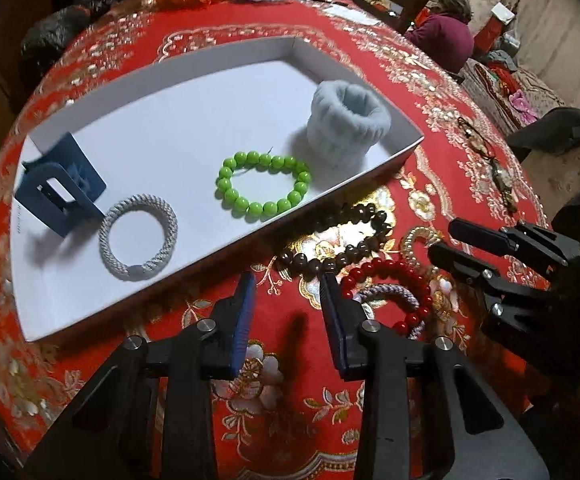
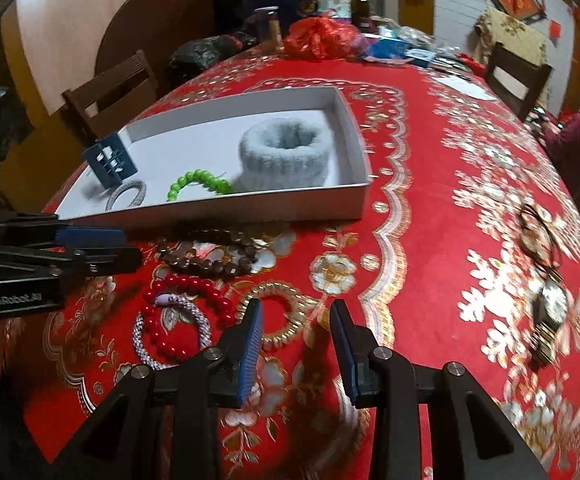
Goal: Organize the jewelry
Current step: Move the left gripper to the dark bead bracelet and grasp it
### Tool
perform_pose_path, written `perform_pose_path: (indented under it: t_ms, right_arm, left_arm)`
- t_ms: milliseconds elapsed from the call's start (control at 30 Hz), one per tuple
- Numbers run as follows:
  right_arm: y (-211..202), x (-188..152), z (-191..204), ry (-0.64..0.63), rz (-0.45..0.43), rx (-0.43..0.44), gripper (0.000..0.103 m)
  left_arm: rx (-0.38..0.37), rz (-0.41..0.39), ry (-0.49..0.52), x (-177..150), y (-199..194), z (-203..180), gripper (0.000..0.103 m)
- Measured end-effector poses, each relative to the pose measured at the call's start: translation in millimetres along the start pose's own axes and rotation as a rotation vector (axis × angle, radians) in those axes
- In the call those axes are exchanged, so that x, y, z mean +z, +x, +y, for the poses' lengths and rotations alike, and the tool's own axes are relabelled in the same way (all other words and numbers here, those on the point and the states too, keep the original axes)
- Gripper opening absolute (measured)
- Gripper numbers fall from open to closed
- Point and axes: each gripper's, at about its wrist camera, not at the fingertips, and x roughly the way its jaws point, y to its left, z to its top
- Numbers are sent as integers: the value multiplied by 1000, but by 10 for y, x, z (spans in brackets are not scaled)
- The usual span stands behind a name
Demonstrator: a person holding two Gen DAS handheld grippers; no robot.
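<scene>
A white tray (image 1: 169, 136) holds a blue claw clip (image 1: 59, 190), a grey hair tie (image 1: 107, 250), a green bead bracelet (image 1: 225, 190) and a pale blue knitted band (image 1: 346, 128). In front of it on the red cloth lie a brown bead bracelet (image 1: 364, 246), a red bead bracelet (image 1: 390, 270), a lilac hair tie (image 1: 386, 294) and a gold coil ring (image 2: 285, 294). My left gripper (image 1: 287, 286) hangs open over bare cloth just left of the red beads. My right gripper (image 2: 297, 309) is open, its left finger over the gold coil's near edge.
A watch (image 2: 552, 304) and a dark cord bracelet (image 2: 534, 228) lie on the cloth to the right. Bags, bottles and clutter (image 2: 318, 36) crowd the table's far end. Wooden chairs (image 2: 109, 88) stand around it, and a seated person (image 1: 446, 32) is beyond the far right edge.
</scene>
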Motion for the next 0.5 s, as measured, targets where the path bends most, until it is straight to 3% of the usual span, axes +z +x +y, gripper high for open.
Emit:
perform_pose_path:
  t_ms: [233, 400, 467, 500]
  right_arm:
    - [73, -34, 58, -61, -7, -36, 29]
    - [24, -97, 158, -107, -2, -45, 12]
    - [-2, -120, 156, -103, 9, -41, 10]
    - [-18, -134, 147, -96, 15, -40, 10]
  left_arm:
    - [38, -9, -37, 94, 179, 10, 32]
    - [93, -25, 37, 60, 208, -96, 31]
    - [95, -31, 61, 42, 213, -136, 20]
    - [73, -22, 61, 32, 205, -139, 10]
